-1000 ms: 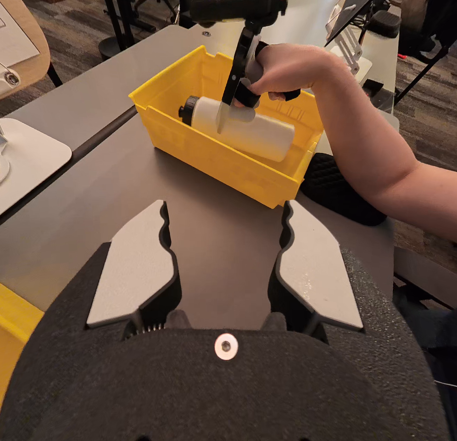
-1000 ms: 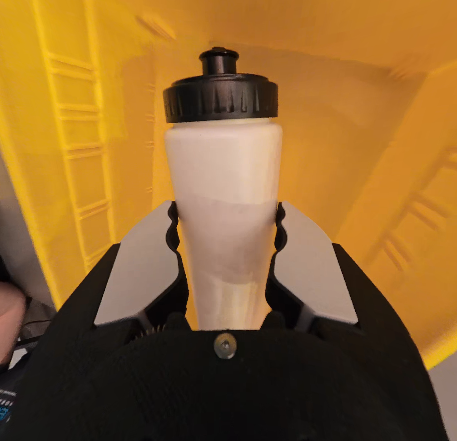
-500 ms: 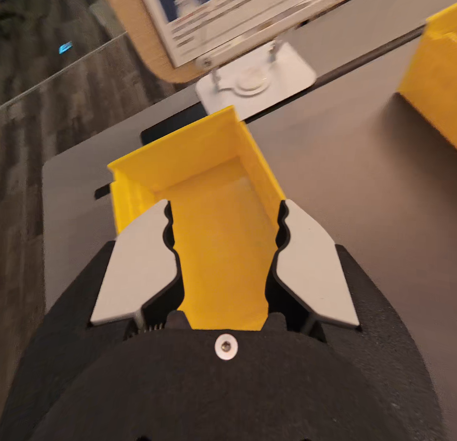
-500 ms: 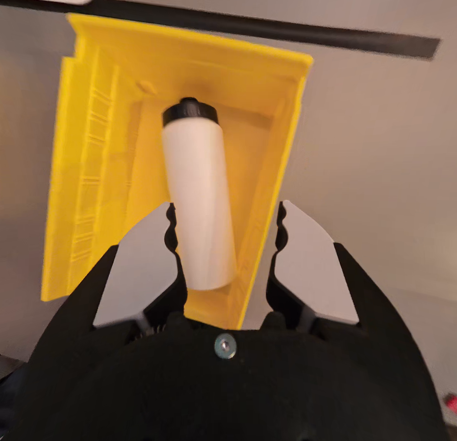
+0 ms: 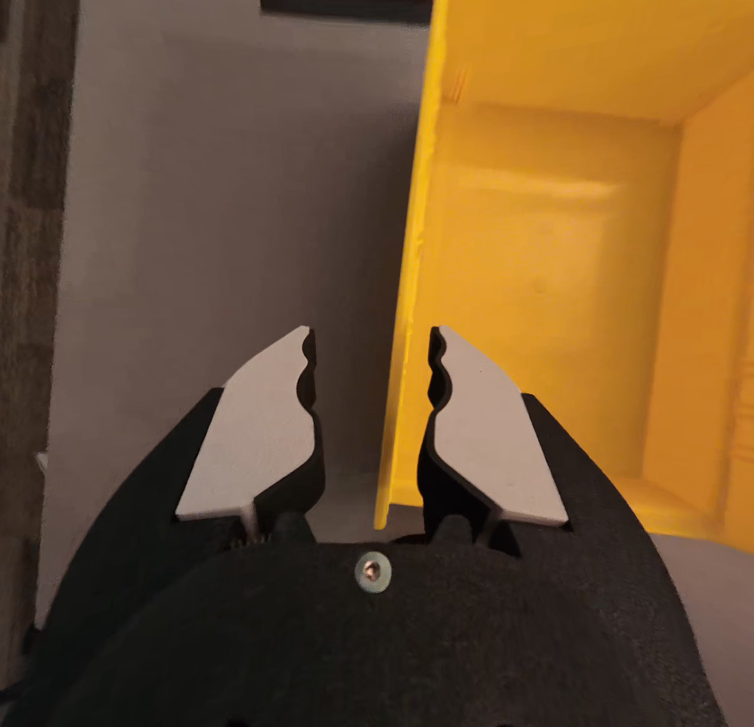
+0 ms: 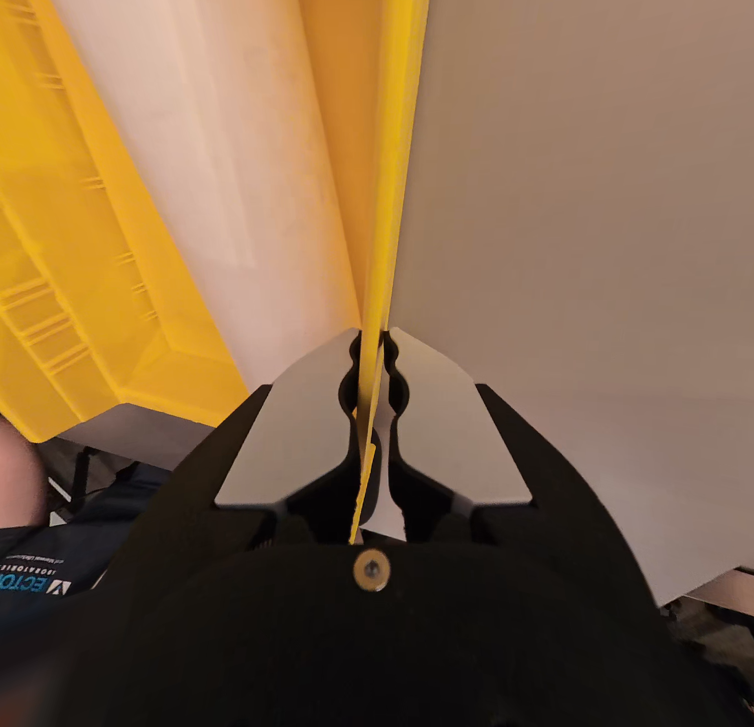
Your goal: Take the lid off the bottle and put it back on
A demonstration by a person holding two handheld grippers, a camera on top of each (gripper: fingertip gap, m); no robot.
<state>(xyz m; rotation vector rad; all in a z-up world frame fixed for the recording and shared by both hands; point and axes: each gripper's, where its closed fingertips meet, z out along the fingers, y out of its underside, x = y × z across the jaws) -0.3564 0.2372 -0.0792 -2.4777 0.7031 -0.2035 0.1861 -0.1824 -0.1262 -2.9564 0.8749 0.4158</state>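
The white bottle (image 6: 212,136) lies inside a yellow bin (image 6: 61,218) in the right wrist view; its lid is out of frame. My right gripper (image 6: 372,332) is shut on that bin's right side wall (image 6: 393,177), which runs up between the fingers. In the left wrist view, my left gripper (image 5: 371,332) is open and straddles the left wall (image 5: 412,259) of a second, empty yellow bin (image 5: 551,279). The wall passes between the fingers nearer the right one, without touching either.
Both bins stand on a grey table (image 5: 224,218), which also shows in the right wrist view (image 6: 571,218). A dark strip (image 5: 347,8) crosses the table's far side. Carpeted floor (image 5: 28,177) lies past the left edge. A person's hand (image 6: 16,475) and dark clothing (image 6: 81,544) are at lower left. Across from one pair of fingers to the other is roughly 70 centimetres.
My right gripper let go of the bottle, drew back, then shut on the bin's side wall. My left gripper swung to the empty bin, came down over its wall and narrowed.
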